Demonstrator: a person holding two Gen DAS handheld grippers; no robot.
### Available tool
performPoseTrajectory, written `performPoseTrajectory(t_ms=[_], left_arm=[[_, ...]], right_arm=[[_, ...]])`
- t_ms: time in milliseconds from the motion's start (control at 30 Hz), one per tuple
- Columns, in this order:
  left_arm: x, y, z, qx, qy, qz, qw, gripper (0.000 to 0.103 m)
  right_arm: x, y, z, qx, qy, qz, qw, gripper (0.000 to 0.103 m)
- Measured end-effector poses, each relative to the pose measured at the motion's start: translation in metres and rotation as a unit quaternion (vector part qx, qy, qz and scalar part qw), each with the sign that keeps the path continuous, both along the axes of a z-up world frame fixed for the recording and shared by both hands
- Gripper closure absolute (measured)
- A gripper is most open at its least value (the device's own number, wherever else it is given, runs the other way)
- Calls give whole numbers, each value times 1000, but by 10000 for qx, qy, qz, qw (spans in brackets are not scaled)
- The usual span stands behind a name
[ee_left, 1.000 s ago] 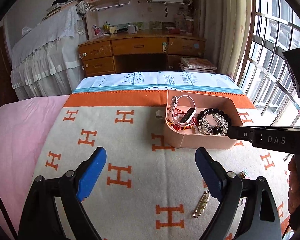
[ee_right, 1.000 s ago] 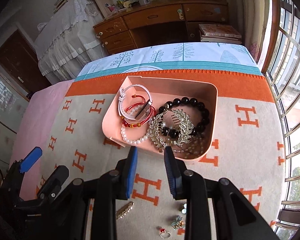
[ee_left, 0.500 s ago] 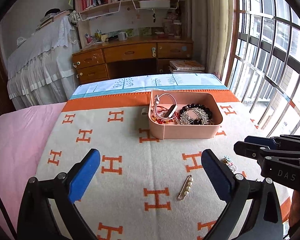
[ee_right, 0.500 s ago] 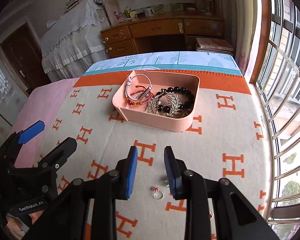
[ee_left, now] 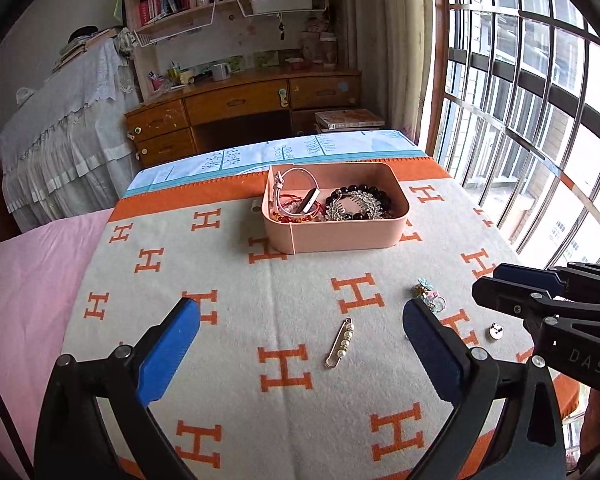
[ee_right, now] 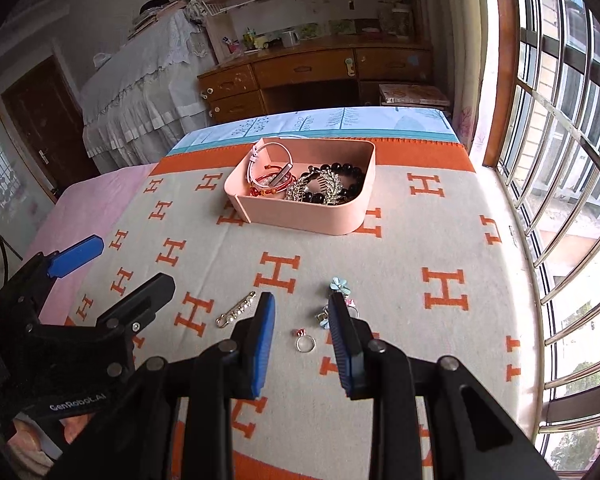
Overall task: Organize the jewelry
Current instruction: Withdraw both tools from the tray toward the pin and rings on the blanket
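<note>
Right wrist view: pink tray [ee_right: 300, 216] full of bracelets [ee_right: 274, 184]; right jaws narrow, empty; left jaws wide.

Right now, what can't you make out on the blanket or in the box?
- Flower pieces, right wrist view: partly behind the right hand-held gripper finger.
- Small silver piece, left wrist view: too small to identify.
- Box floor, both views: covered by piled jewelry.

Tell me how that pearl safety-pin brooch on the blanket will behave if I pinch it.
The pearl brooch looks like thin metal, so probably stiff and light. It lies flat on the soft blanket, so pads may slide over it. Its pearls probably make it slippery.
</note>
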State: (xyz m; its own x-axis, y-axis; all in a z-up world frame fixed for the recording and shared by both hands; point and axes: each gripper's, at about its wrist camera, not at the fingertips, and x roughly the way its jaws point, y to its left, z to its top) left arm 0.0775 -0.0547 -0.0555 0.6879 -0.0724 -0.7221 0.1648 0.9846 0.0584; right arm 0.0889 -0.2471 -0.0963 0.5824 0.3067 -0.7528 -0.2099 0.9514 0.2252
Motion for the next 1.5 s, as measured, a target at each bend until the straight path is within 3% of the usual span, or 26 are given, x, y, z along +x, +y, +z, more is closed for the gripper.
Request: performPoseTrajectory(t_ms=[267,533,933,1167,1300,1367,1500], left_arm=[[-12,-4,-8,37,92,-99,9999,3],[-15,12,-35,42,513,-61,9987,2],[13,25,-62,-438,1041,-110,9935,3],[30,-1,-82,-187,1307,-445,9902,39],[37,-20,-87,140,1254,-653,9899,44],[42,-28,-92,308,1323,-734,9880,57],[51,-35,-98,326,1504,-759,9852,65]], right_arm=[[-15,-11,-8,-54,-56,-107,9999,75],[-15,-30,-27,130,184,-378,9990,75],[-13,-44,-54,190,451,-472,9977,75],[-8,-46,-63,257,527,-432,9973,75],[-3,-50,-69,301,577,-405,9971,75],[-2,-51,-70,313,580,-395,9970,75],[2,-53,-74,342,610,-358,9969,75]])
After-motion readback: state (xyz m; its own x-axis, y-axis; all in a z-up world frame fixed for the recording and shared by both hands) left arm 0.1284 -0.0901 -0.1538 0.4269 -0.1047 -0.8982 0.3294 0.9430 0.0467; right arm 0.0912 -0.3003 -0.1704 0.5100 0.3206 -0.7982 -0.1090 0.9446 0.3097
